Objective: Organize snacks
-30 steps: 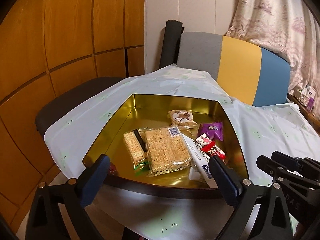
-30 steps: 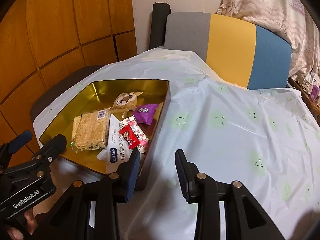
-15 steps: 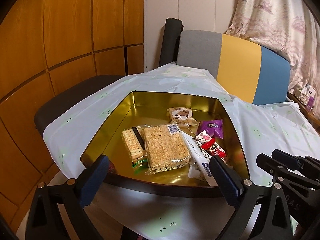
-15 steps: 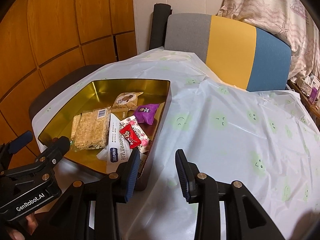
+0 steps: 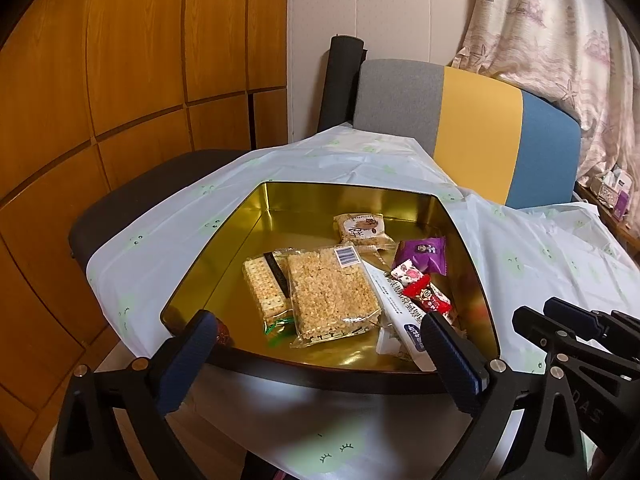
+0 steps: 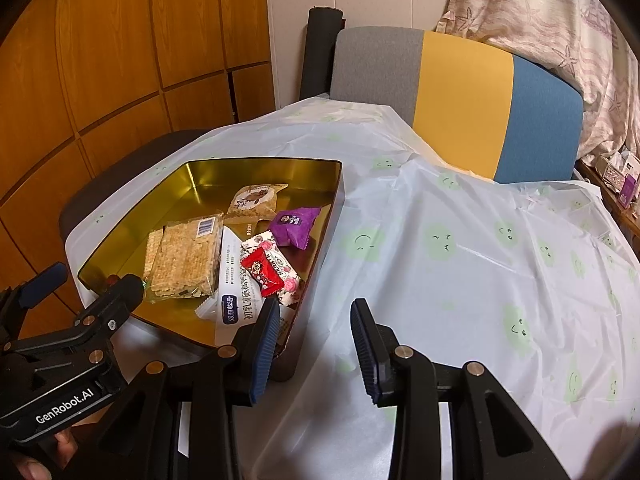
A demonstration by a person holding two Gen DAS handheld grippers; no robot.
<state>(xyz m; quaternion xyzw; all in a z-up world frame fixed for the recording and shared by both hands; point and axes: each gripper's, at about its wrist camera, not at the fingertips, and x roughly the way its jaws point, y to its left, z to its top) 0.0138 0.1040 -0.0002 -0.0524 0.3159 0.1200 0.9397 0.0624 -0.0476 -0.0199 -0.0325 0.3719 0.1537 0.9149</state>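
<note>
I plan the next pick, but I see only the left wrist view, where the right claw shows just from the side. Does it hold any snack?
Observer: No. The right claw is open, and nothing is between its fingers.
Operator: Is it above the tin?
Observer: No. It is outside the tin, over the tablecloth, just beside the tin's right wall.
Operator: Does any snack lie on the cloth on that side?
Observer: None that the right wrist view shows. The snacks I can see all lie inside the tin.
</note>
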